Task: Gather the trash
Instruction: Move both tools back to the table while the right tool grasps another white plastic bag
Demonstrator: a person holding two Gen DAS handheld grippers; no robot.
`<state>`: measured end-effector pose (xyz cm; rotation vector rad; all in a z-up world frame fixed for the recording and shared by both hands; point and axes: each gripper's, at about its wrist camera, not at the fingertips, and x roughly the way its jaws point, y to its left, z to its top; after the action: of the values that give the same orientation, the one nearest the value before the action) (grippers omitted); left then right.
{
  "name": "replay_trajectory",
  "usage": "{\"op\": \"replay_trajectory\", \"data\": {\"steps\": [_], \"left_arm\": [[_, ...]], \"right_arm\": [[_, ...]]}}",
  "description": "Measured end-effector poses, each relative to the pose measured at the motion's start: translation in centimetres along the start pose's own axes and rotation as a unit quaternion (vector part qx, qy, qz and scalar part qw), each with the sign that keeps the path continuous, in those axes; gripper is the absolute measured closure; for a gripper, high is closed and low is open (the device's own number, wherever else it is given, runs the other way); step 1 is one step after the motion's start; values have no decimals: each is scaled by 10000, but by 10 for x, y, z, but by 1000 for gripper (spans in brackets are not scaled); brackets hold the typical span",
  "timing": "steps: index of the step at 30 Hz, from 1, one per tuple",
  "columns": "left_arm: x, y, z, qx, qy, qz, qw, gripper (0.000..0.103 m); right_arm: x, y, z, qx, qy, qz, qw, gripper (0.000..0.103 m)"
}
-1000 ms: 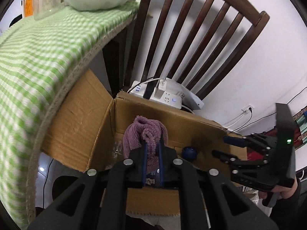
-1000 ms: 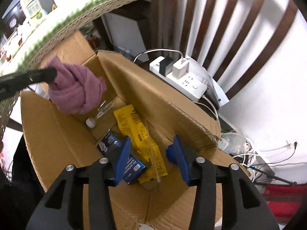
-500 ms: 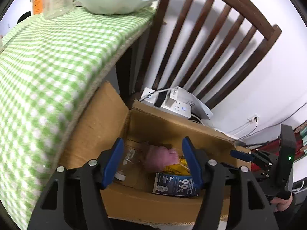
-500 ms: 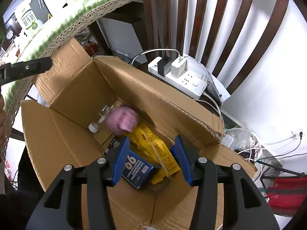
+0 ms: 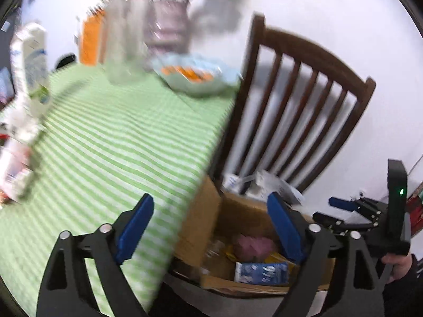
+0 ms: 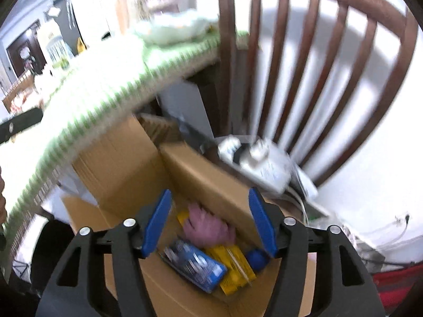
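— So, where did the trash end up?
— My left tongs (image 5: 208,227) have just been spreading and hold nothing; the pink cloth (image 6: 208,227) lies in the cardboard box (image 6: 211,182) below the bench's (image 5: 119,145) edge, beside a blue carton (image 6: 195,264) and yellow packet (image 6: 235,266).
— And the right?
— My right tongs (image 6: 211,222) have just been spreading too, empty over the box.
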<state>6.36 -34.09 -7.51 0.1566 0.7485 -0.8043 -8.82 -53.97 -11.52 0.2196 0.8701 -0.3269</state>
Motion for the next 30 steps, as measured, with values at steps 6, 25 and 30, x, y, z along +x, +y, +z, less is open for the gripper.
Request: {"op": "replay_trajectory", "data": {"steps": [6,25,30], "left_arm": [[-60,53,9,-176,-725,300,9968,10],[-193,289,-72,-2083,-862,2460,9427,7],[-189,307,-80,-2187,-796,2366,9433,7]], "right_arm": [[-13,59,51,-178,-824,409,9956,36],[68,414,128,-2905,-743,2002,9328,36],[98,443,129,-3092,-438,1690,9348,36]]}}
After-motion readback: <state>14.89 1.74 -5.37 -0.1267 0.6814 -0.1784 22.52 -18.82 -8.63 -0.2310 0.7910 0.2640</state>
